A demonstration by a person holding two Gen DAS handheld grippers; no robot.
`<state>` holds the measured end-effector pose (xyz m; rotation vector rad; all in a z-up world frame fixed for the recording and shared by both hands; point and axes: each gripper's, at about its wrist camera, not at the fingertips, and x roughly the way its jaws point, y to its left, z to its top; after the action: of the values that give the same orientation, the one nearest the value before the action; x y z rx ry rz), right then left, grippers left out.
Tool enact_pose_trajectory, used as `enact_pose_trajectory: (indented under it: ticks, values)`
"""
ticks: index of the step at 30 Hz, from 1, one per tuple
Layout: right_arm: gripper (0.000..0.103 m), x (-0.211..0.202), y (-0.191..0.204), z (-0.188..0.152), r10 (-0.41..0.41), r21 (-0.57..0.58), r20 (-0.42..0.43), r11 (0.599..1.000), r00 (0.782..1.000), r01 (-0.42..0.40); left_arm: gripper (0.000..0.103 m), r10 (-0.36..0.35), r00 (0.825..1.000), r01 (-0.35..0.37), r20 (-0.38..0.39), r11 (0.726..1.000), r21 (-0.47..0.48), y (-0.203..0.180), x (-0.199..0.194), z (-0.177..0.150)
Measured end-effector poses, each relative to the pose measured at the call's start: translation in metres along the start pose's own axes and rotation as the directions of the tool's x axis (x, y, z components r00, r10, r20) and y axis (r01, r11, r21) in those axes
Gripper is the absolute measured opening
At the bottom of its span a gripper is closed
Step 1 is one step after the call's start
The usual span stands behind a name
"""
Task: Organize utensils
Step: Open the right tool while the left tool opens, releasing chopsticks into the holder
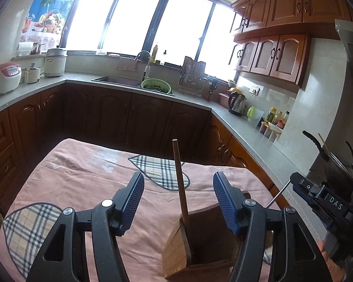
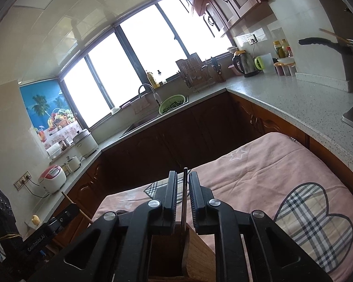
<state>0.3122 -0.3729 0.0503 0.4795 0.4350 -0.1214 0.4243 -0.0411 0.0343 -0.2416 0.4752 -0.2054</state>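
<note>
A wooden utensil holder (image 1: pixel 176 251) stands on the pink cloth (image 1: pixel 82 176) just below my left gripper (image 1: pixel 178 197). A brown wooden stick (image 1: pixel 180 183) stands in it and rises between the open left jaws, touching neither pad. My right gripper (image 2: pixel 182 189) is nearly shut on a thin metal utensil (image 2: pixel 184 202) whose lower end reaches down into the holder (image 2: pixel 195 256). In the left wrist view the right gripper (image 1: pixel 294 183) shows at the right edge with the metal rod (image 1: pixel 276 195) slanting down from it.
The pink cloth with plaid hearts (image 2: pixel 313 216) covers the work surface. Grey counters (image 1: pixel 247 129) and dark cabinets ring it. A sink with a green colander (image 1: pixel 156 86), a kettle (image 1: pixel 237 103), bottles and a rice cooker (image 1: pixel 5 77) stand on the counters.
</note>
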Motion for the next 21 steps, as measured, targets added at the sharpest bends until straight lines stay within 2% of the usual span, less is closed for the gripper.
enact_pose_trajectory:
  ticks: [1, 2, 8, 11, 21]
  values:
    - [0.045, -0.003, 0.001, 0.0, 0.005, 0.001, 0.003, 1.0, 1.0, -0.005, 0.062, -0.004, 1.0, 0.004, 0.0, 1.0, -0.001, 0.002, -0.006, -0.003]
    - [0.06, -0.006, 0.001, 0.0, 0.008, 0.003, 0.009, 1.0, 1.0, -0.008, 0.067, -0.002, 1.0, 0.002, -0.004, 1.0, -0.003, 0.002, -0.009, -0.004]
    - [0.085, -0.035, -0.001, 0.0, 0.026, 0.029, 0.047, 0.999, 0.999, -0.028, 0.086, 0.02, 1.0, -0.02, -0.02, 1.0, 0.001, 0.01, -0.042, -0.017]
    - [0.093, -0.051, 0.0, -0.005, 0.027, 0.028, 0.048, 0.999, 0.999, -0.028, 0.095, 0.042, 0.998, -0.042, -0.045, 0.999, -0.004, 0.017, -0.062, -0.025]
    - [0.095, -0.099, 0.013, -0.048, 0.041, -0.024, -0.02, 0.999, 0.999, -0.042, 0.096, 0.08, 0.988, -0.083, -0.13, 0.996, -0.017, 0.043, -0.131, -0.059]
